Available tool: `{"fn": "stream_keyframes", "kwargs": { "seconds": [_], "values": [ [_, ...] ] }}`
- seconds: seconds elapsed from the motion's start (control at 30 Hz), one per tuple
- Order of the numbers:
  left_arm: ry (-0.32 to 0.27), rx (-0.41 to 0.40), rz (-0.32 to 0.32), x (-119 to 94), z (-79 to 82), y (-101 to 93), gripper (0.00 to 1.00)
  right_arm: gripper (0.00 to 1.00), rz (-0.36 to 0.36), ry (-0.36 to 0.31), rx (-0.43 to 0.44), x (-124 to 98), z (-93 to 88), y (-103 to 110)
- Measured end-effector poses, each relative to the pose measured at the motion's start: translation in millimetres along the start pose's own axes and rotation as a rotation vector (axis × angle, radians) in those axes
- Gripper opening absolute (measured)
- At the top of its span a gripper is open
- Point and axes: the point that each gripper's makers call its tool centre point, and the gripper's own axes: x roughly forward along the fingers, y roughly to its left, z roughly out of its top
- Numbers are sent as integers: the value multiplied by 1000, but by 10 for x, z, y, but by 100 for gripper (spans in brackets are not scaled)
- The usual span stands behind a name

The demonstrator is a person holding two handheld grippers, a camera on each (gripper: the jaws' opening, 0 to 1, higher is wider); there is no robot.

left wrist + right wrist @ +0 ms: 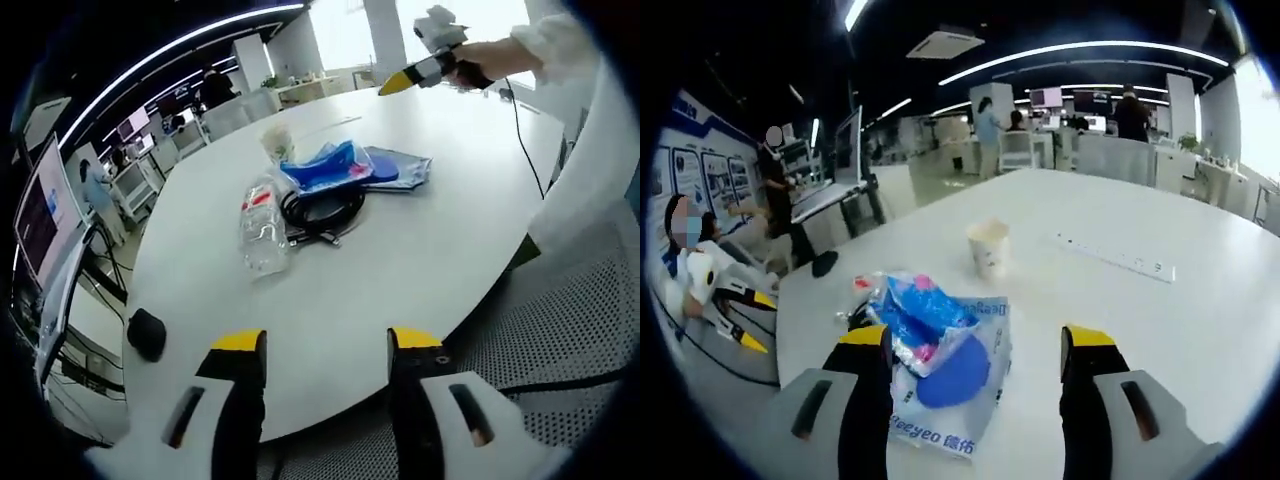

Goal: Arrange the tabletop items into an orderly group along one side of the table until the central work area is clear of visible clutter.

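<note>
Left gripper view: left gripper (pixel 327 345) fingers apart, empty, at bottom over white round counter (pixel 440 240); clear plastic bottle (pixel 262 225), black coiled cable (pixel 322 211) and blue plastic bags (pixel 345 168) clustered at centre; right gripper (pixel 430 55) upper right.
Right gripper view: right gripper (pixel 978 345) fingers apart, empty, low in frame; blue plastic bags (pixel 940 350) between them; white paper cup (pixel 988 246) at centre.

You see a table (pixel 400 250) with a smooth, white, slightly matt top. At the centre of the left gripper view lies a bottle (pixel 262 225) of clear, shiny plastic, beside a coil of matt black rubbery cable (pixel 322 212). The blue bags (pixel 940 345) at lower centre of the right gripper view look like glossy, crinkled plastic film. The cup (pixel 989 246) looks like matt paper.
</note>
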Motion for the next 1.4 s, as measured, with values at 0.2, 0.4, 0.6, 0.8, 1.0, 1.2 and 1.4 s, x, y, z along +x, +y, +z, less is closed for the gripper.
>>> {"fn": "stream_keyframes", "kwargs": {
  "seconds": [0.2,0.4,0.6,0.8,1.0,1.2,1.4],
  "values": [
    [-7,-3,-11,3,16,-13,48,67,-25,7,33,-139,-82,-5],
    [-19,-3,-22,-2,37,-28,48,67,-45,-7,66,-229,-93,20],
    [-29,1,-20,-28,51,-25,50,67,-76,-31,100,-389,-113,31],
    [-34,-14,-31,-27,60,-30,50,66,-113,-58,163,-610,-196,80],
    [-47,-41,-52,-40,89,-54,52,67,-162,-103,259,-833,-368,230],
    [-53,-73,-76,-46,101,-74,53,68,-201,-115,309,-982,-518,419],
    [-58,-92,-105,-53,114,-122,53,68,-235,-134,338,-1063,-590,580]
  ]
}}
